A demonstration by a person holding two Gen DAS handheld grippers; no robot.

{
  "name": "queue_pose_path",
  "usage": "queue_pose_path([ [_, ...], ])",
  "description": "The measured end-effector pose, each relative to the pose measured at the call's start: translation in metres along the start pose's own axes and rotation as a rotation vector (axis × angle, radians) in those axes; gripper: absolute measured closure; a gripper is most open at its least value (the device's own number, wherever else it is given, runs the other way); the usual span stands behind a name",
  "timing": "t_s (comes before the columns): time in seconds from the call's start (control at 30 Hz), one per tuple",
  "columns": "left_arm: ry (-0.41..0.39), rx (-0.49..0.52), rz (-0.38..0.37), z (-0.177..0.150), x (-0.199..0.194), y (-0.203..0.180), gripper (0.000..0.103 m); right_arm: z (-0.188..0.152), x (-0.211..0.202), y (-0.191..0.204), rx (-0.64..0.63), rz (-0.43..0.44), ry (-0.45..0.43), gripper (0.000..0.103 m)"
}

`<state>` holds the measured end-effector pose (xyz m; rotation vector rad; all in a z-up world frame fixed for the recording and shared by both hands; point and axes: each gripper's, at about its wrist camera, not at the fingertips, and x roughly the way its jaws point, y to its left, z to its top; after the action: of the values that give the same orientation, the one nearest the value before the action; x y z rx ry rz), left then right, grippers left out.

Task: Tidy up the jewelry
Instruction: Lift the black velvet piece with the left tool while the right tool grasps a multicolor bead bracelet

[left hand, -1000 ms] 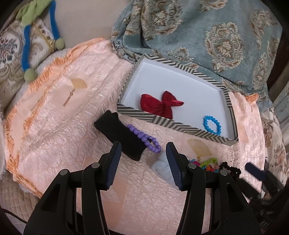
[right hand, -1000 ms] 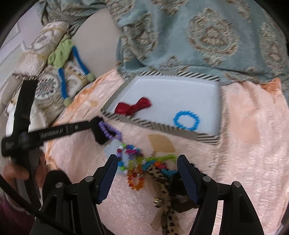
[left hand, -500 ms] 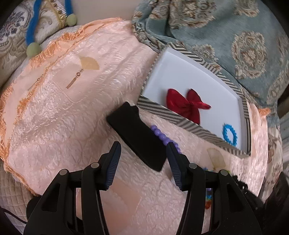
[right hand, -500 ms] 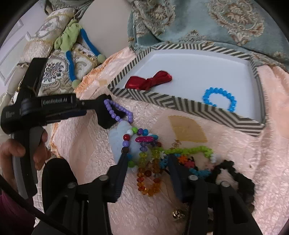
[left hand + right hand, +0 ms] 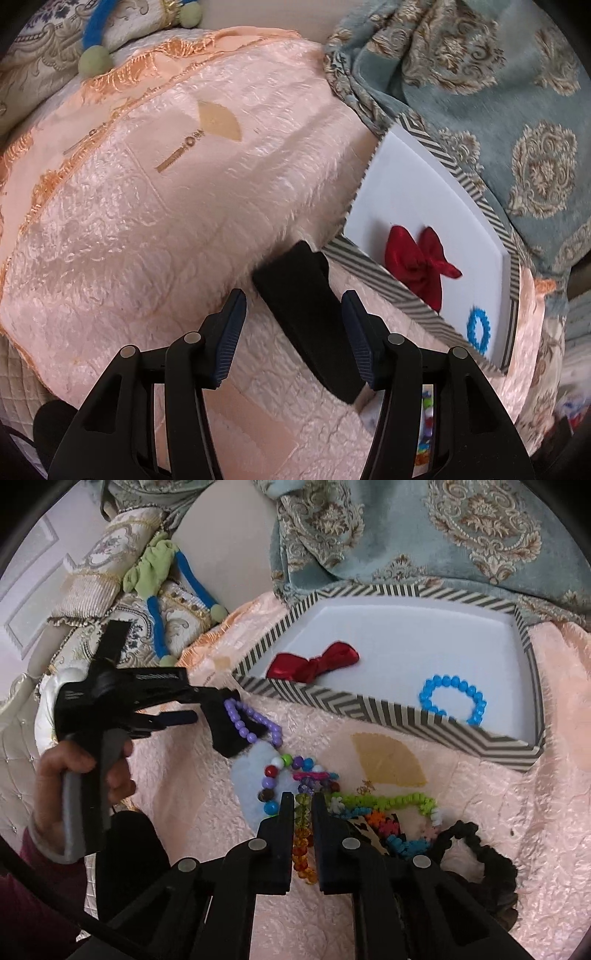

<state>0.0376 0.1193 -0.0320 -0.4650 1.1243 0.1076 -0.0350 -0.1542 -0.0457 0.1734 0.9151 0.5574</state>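
Down on the pink quilted cover [image 5: 491,812], the right gripper [image 5: 303,800] has its jaws drawn almost together on a strand of green, amber and orange crystal beads [image 5: 302,834], which runs down the narrow slot between the fingers. That strand belongs to a heap of jewelry lying just short of the striped tray [image 5: 369,710]: a multicolored bead bracelet [image 5: 275,775] on a pale blue pad [image 5: 251,775] to the left of the fingers, a lime green chain [image 5: 388,800] and a black ruffled band [image 5: 484,853] to the right. Inside the tray lie a red bow [image 5: 314,662] and a blue bead bracelet [image 5: 452,698], well apart from both tools.

Over on the left, the left gripper [image 5: 293,319] stands with its jaws wide apart, and a black velvet block [image 5: 306,317] lies between and beyond its fingers, touching neither as far as its own view shows. From the right wrist view a purple bead bracelet [image 5: 251,722] drapes over that block; the left view hides it behind the block. How the crystal strand ends is hard to tell, since the right fingers cover its upper part and its lower beads blur into the tool body. The heap is nearly cut off in the left view, with only colored specks showing past the right finger.
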Motion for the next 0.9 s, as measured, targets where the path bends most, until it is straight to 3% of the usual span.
queue_pose_path([
  [0.2, 0.006, -0.044, -0.023, 0.008, 0.011, 0.002, 0.050, 0.007, -0.018, 0.011, -0.015, 0.022, -0.037, 0.095],
  [0.27, 0.013, -0.042, -0.032, 0.010, 0.015, 0.000, 0.063, 0.009, -0.022, 0.013, -0.021, 0.022, -0.045, 0.095],
  [0.3, 0.019, -0.031, -0.028, 0.010, 0.017, -0.002, 0.079, 0.009, -0.024, 0.014, -0.022, 0.021, -0.050, 0.095],
  [0.4, 0.003, 0.006, -0.019, 0.008, 0.012, -0.006, 0.088, 0.011, -0.030, 0.014, -0.019, 0.024, -0.063, 0.095],
  [0.67, -0.121, 0.091, -0.061, 0.009, -0.049, -0.022, 0.093, 0.020, -0.054, 0.013, -0.012, 0.024, -0.121, 0.095],
  [0.9, -0.163, 0.175, -0.096, 0.008, -0.079, -0.047, 0.093, 0.035, -0.073, 0.015, -0.028, -0.007, -0.165, 0.094],
])
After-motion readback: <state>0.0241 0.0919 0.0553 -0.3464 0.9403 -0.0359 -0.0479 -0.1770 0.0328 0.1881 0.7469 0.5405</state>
